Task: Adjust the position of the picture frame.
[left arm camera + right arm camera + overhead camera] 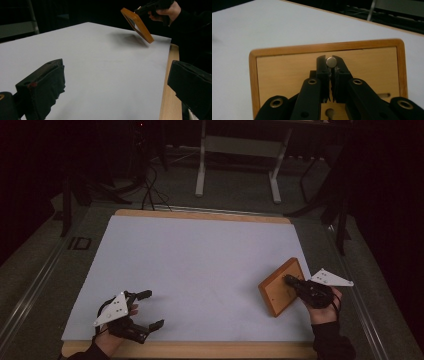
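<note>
- Right gripper (331, 65): pinched on small round metal knob (331, 61) of orange-brown wooden framed board (287, 72), tilted above white table sheet (200, 265).
- Left gripper (145, 310): spread, holding nothing.

A: Where does the wooden frame (281, 286) sit?

B: At the right side of the table (200, 349), above the sheet (200, 265) that covers most of the tabletop. In the left gripper view it hangs tilted, clear of the sheet, lower corner nearest the sheet's right edge.

A: And the grippers?

B: The right gripper (331, 62) is on the frame's back, jaws closed around a small metal knob (331, 61) near the middle. The left gripper (150, 309) is at the near left corner of the sheet, jaws apart, well apart from the frame.

A: Behind the table?

B: A stand (239, 157) on the floor, cables (150, 190) to its left.
</note>
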`<action>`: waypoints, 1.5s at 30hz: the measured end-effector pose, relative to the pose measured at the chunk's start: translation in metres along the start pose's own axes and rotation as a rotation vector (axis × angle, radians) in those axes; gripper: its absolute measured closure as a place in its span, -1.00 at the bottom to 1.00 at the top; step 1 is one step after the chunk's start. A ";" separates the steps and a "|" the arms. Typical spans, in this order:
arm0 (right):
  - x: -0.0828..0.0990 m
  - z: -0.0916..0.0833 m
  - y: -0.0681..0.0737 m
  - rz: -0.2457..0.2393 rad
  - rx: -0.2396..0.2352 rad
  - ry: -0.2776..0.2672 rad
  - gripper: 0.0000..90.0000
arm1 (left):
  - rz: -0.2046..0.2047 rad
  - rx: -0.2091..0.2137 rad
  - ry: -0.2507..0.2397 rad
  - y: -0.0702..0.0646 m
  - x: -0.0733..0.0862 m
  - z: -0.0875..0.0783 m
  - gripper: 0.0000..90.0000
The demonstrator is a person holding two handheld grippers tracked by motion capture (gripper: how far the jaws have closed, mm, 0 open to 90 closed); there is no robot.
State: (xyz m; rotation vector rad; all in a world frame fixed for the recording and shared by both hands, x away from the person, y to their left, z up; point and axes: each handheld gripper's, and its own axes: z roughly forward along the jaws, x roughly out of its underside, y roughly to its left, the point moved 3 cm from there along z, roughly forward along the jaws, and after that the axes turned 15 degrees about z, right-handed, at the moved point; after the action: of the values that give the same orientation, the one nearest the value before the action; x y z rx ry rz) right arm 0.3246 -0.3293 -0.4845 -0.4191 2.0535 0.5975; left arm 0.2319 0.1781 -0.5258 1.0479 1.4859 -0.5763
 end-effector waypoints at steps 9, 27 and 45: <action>-0.014 0.009 0.018 -0.020 -0.051 -0.013 0.91 | 0.000 0.000 0.000 0.000 0.000 -0.001 -0.96; -0.028 0.039 0.072 -0.096 -0.159 0.021 0.91 | 0.001 0.002 -0.006 0.000 -0.001 -0.001 -0.96; -0.024 0.093 0.108 -0.138 -0.213 0.093 0.91 | 0.001 0.004 -0.008 0.000 -0.001 -0.001 -0.96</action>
State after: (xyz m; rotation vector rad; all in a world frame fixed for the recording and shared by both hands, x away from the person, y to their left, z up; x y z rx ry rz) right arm 0.3462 -0.1861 -0.4793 -0.7199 2.0355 0.7268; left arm 0.2314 0.1785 -0.5249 1.0477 1.4779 -0.5823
